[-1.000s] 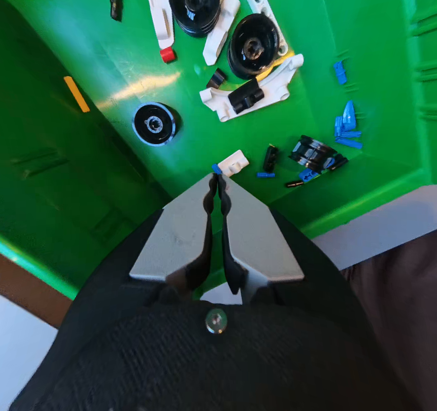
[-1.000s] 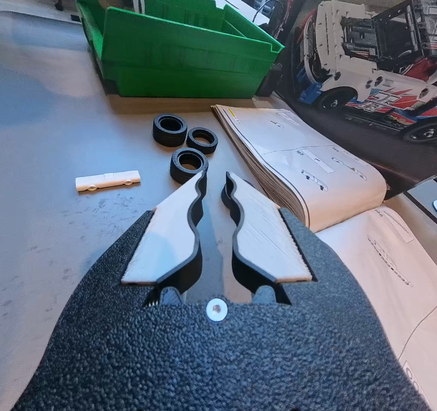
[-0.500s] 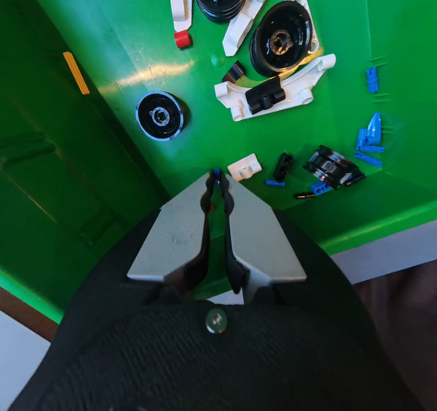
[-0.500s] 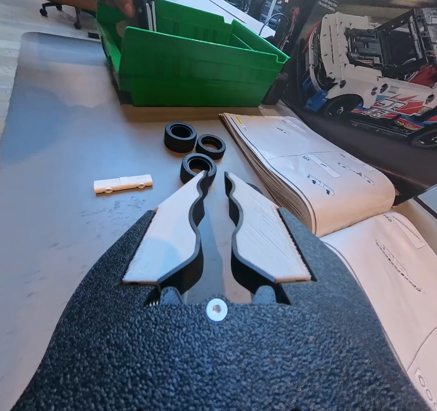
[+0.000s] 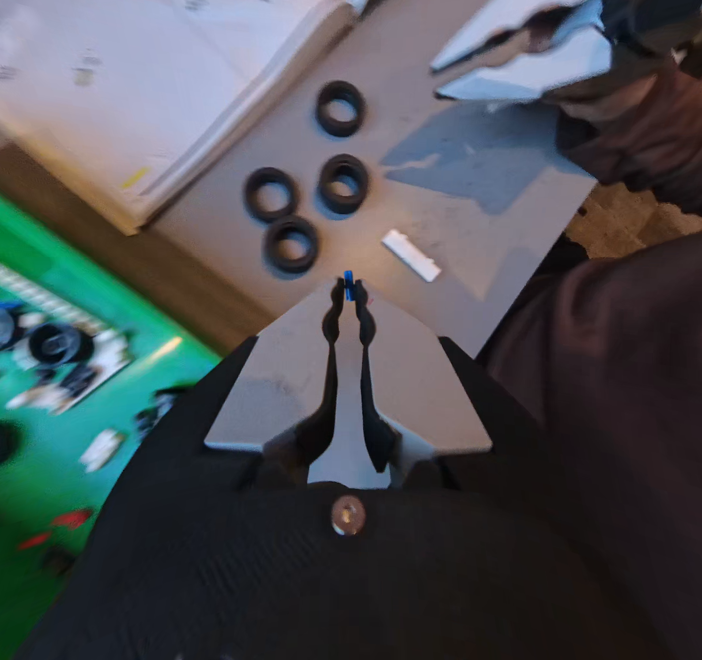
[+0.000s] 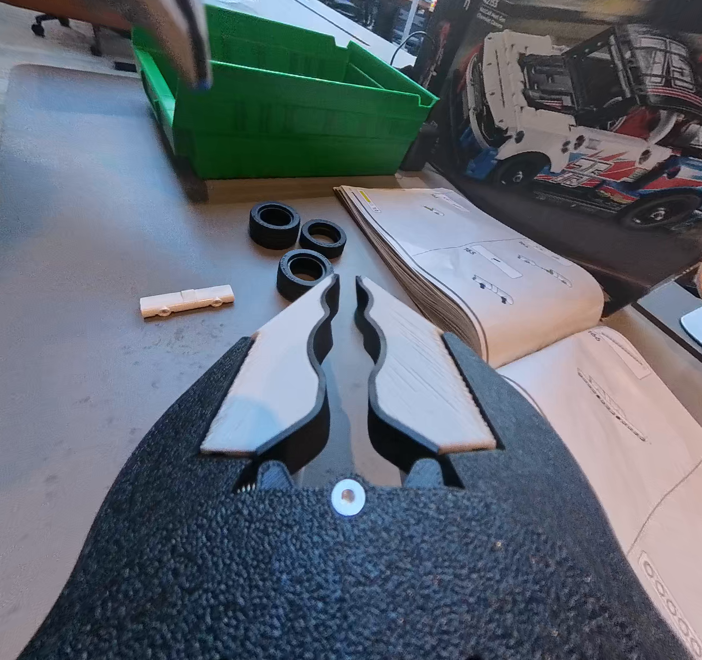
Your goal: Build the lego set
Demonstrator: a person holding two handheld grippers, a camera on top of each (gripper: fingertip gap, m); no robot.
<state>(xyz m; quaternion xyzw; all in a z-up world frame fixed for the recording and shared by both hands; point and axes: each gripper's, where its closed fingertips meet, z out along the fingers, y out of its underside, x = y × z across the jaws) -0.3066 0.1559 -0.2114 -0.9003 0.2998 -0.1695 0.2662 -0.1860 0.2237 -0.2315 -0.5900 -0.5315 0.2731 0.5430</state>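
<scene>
The left gripper (image 5: 348, 284) hung in the air, pointing steeply down, its jaws nearly closed and pinching a small blue pin (image 5: 348, 285) at the very tips; in the right wrist view it showed blurred at the upper left, tips downward. The right gripper (image 6: 346, 280) lay low and nearly level, its jaws parted by a narrow gap with nothing between them. A dark sleeve (image 5: 626, 140) ran behind the right gripper in the left wrist view.
</scene>
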